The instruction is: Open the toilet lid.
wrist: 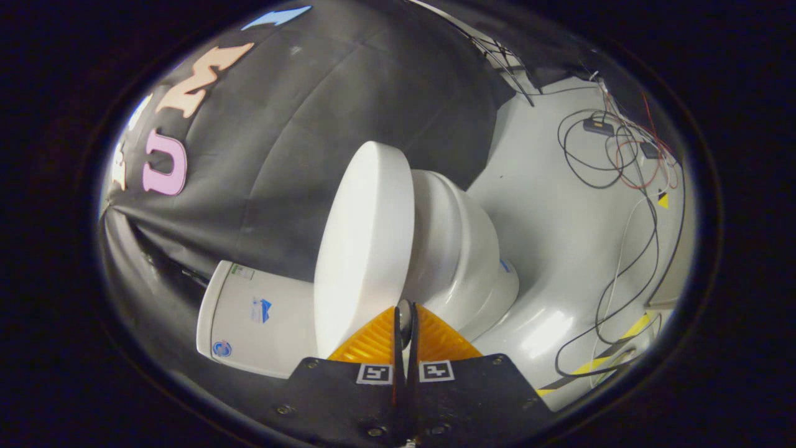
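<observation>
The white toilet lid [364, 249] stands raised off the seat and bowl [460, 261], with a wedge-shaped gap between them, and it tilts back toward the tank [255, 317]. My gripper [404, 314] meets the lid at its rim. The two fingers [373, 342] are nearly closed, and a thin sliver of the rim shows pinched between their tips. The view is rolled, so the toilet appears to lie on its side. The hinge end of the lid is hidden behind the fingers.
The pale grey floor [559, 249] spreads beyond the bowl, with loose black, white and red cables [622, 162] and small boxes on it. Yellow-black tape [615, 354] marks the floor edge. The black cloth wall [280, 155] hangs right behind the tank.
</observation>
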`<state>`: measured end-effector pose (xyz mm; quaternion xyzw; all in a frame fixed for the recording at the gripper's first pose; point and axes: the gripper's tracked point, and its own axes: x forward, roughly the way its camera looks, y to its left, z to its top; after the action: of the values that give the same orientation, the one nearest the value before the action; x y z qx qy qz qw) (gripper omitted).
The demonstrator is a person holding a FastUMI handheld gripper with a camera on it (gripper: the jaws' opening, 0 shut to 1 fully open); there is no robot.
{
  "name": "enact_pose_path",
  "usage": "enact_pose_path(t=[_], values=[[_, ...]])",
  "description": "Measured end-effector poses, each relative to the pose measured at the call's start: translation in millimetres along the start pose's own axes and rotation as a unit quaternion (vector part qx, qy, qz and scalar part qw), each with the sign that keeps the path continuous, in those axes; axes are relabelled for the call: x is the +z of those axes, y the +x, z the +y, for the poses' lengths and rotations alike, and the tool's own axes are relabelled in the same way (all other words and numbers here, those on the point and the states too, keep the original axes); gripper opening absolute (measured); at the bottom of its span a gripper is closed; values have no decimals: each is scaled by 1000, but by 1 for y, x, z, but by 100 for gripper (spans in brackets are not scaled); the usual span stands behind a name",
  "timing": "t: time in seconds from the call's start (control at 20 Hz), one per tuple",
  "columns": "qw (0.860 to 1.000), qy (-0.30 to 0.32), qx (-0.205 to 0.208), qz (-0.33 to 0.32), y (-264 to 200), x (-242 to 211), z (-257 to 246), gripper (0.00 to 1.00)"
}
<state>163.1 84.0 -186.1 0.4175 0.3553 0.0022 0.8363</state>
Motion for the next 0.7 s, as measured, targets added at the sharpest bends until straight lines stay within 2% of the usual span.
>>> enact_pose_path(t=[0.7], values=[[997,-64,47,-21,-42,9,82,1]])
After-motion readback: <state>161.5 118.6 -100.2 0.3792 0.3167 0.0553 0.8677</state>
